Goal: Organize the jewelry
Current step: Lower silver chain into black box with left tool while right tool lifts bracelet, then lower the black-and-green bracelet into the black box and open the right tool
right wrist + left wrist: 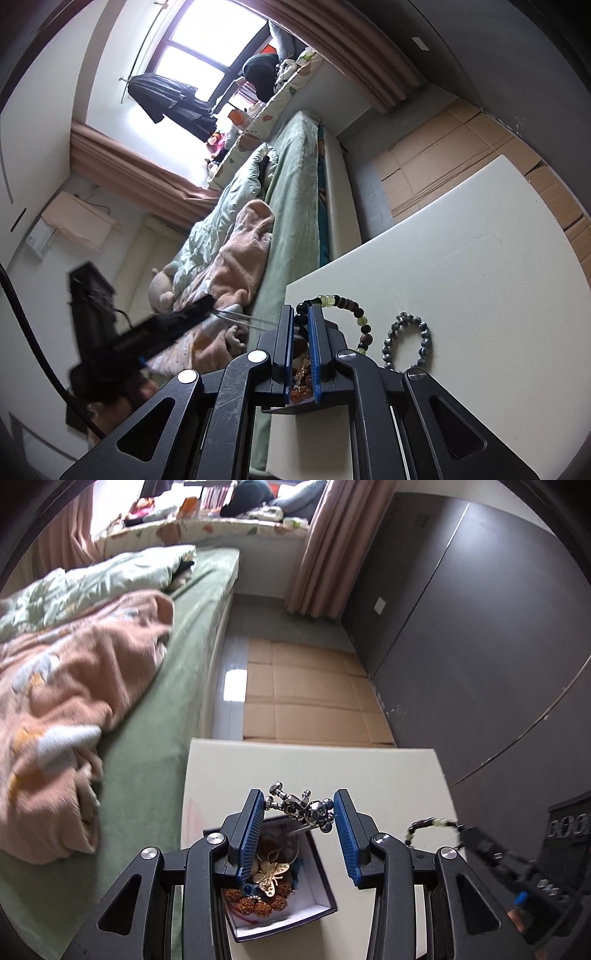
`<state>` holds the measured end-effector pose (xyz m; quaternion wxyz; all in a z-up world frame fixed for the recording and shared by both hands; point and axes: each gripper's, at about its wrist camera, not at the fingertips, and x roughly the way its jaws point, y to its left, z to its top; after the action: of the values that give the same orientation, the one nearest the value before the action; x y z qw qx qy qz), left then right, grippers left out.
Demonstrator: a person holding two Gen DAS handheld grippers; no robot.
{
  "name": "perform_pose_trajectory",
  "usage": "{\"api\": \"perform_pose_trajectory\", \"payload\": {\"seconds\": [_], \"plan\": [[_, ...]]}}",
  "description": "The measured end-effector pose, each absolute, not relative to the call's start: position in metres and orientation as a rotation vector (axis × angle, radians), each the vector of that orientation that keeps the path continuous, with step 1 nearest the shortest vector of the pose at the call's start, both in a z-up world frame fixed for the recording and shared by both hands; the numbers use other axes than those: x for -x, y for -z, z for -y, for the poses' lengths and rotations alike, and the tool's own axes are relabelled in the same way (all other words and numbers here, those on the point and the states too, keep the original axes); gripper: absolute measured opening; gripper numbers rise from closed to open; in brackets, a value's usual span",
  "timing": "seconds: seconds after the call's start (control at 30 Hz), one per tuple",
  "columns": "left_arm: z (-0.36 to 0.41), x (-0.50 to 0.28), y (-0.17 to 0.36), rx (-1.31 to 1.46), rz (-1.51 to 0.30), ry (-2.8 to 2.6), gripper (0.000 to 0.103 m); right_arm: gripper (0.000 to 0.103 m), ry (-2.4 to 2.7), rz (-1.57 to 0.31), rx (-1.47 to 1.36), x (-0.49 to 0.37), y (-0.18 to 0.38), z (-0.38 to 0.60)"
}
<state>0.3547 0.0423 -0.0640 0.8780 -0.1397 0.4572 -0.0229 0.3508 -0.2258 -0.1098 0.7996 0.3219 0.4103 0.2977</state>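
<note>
Left fingers [300,812] apart around a steel bracelet [303,806] above the box [321,886]; right fingers [303,317] clamp a bead bracelet [347,306], best lowered slowly.

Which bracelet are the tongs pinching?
The bracelet with dark and green beads; the right tongs pinch it. The silver-grey bracelet lies free on the white table.
</note>
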Motion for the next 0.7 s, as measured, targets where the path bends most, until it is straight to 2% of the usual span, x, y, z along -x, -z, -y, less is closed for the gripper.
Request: {"api": "perform_pose_trajectory", "payload": {"seconds": [0.23, 0.33, 0.37, 0.4, 0.47, 0.7], "plan": [[-0.046, -0.364, 0.114, 0.401, -1.05, 0.108, 0.041, 0.009, -0.675, -0.853, -0.718, -0.35, 0.106, 0.224], [-0.051, -0.365, 0.125, 0.458, -1.082, 0.126, 0.044, 0.009, -0.695, -0.85, -0.718, -0.351, 0.105, 0.217], [-0.053, -0.363, 0.123, 0.459, -1.069, 0.124, 0.054, 0.009, -0.701, -0.856, -0.717, -0.352, 0.105, 0.214], [-0.056, -0.361, 0.121, 0.461, -1.058, 0.122, 0.072, 0.009, -0.709, -0.861, -0.715, -0.353, 0.106, 0.21], [-0.066, -0.353, 0.115, 0.476, -1.017, 0.1, 0.09, 0.009, -0.728, -0.871, -0.71, -0.354, 0.107, 0.201], [-0.097, -0.329, 0.101, 0.512, -0.966, 0.058, 0.09, 0.009, -0.797, -0.911, -0.686, -0.356, 0.113, 0.161]]}}
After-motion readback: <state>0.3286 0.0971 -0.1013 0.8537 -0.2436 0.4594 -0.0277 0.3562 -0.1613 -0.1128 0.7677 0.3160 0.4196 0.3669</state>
